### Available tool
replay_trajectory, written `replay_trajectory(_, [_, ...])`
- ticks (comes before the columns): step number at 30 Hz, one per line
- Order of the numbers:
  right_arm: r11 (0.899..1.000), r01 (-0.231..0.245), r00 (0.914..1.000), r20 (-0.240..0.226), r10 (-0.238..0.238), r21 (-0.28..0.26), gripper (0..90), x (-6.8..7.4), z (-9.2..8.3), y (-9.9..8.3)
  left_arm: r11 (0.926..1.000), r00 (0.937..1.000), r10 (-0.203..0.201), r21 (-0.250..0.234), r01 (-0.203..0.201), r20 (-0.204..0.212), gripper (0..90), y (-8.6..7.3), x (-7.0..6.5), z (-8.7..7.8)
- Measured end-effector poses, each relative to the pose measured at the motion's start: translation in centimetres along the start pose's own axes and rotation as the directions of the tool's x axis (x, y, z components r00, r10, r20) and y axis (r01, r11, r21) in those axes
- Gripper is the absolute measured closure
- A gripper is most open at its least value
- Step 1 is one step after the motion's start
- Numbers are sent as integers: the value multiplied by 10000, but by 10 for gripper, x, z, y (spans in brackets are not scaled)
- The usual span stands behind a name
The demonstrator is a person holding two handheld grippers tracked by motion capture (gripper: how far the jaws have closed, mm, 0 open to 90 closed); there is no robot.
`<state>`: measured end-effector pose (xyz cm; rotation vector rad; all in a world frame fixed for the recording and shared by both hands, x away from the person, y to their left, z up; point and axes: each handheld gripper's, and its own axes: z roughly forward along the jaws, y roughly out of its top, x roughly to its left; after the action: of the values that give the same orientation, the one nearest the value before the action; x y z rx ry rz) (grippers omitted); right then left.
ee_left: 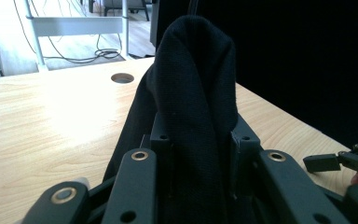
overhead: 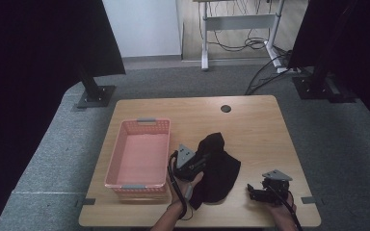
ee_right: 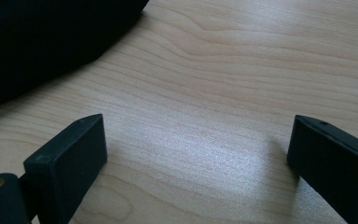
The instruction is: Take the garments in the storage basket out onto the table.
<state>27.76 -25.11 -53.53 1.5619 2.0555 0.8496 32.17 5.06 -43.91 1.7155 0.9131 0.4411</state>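
Note:
A black cloth (overhead: 220, 169) lies bunched on the wooden table (overhead: 250, 130), just right of a pink basket (overhead: 146, 121). My left gripper (overhead: 203, 160) is shut on a fold of it. In the left gripper view the cloth (ee_left: 196, 88) stands up as a tall hump between the jaws of my left gripper (ee_left: 199, 140), pinched from both sides. My right gripper (overhead: 252, 191) rests low near the table's front right, open, apart from the cloth. In the right gripper view, bare wood lies between the jaws of the right gripper (ee_right: 198, 154), and the cloth's edge (ee_right: 37, 42) shows at the upper left.
The pink basket holds nothing and sits on the table's left half. A round cable hole (overhead: 226, 108) is near the far edge. Black stands (overhead: 95, 94) and a white desk frame (overhead: 241, 24) with cables are on the floor beyond.

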Motion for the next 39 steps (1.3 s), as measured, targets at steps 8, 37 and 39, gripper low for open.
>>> replay_trajectory(8, [10000,0,10000,3,0,-6,41,0,0,0,9999,10000,-52,87,52,14,687,-12,2,-4])
replay_trajectory(37, [10000,-19,10000,29,19,-10,41,0,0,0,9976,9988,484,493,-489,99,682,-47,-7,-5])
replay_trajectory(39, [10000,-23,10000,36,23,-9,41,0,0,0,9975,9987,495,502,-499,90,681,-47,-6,-5])
